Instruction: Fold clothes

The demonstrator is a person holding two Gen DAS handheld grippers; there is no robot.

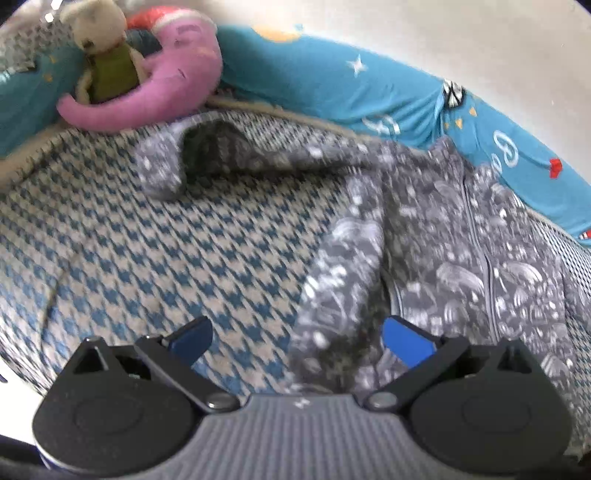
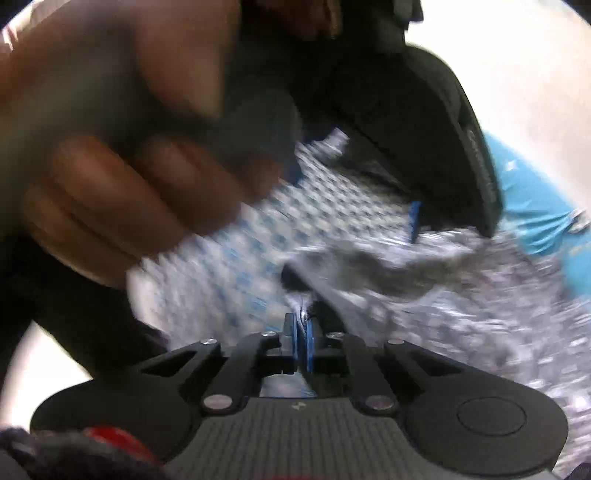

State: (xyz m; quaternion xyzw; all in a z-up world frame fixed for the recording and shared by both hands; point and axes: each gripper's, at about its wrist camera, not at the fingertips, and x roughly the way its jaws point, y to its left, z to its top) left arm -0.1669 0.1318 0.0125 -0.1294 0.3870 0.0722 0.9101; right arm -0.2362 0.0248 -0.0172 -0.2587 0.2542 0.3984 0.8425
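A blue-and-cream houndstooth bed cover [image 1: 155,236] fills most of the left wrist view, spreading from the near edge up to a long turquoise bolster [image 1: 332,85] with stars and cartoon prints that curves along the far side against a pale wall [image 1: 461,33]. On the right half of the cover lies the grey printed garment [image 1: 454,236], rumpled, with a zipper running down its front and one sleeve [image 1: 207,158] stretched off to the left toward the toys. Up in the far left corner a pink plush elephant [image 1: 173,74] leans on the bolster, with a small beige bunny [image 1: 103,44] in a green top sitting against it.

The left tongs [image 1: 297,338] stand spread wide just above the garment's near edge, blue pads apart, nothing between them.

In the right wrist view, badly blurred, a person's hand [image 2: 122,184] looms large on the left, wrapped around a dark handle. The same grey garment [image 2: 461,295] smears across the right. The right tongs [image 2: 300,341] are pinched tight, with a thin fold of the grey fabric caught between the blue pads.
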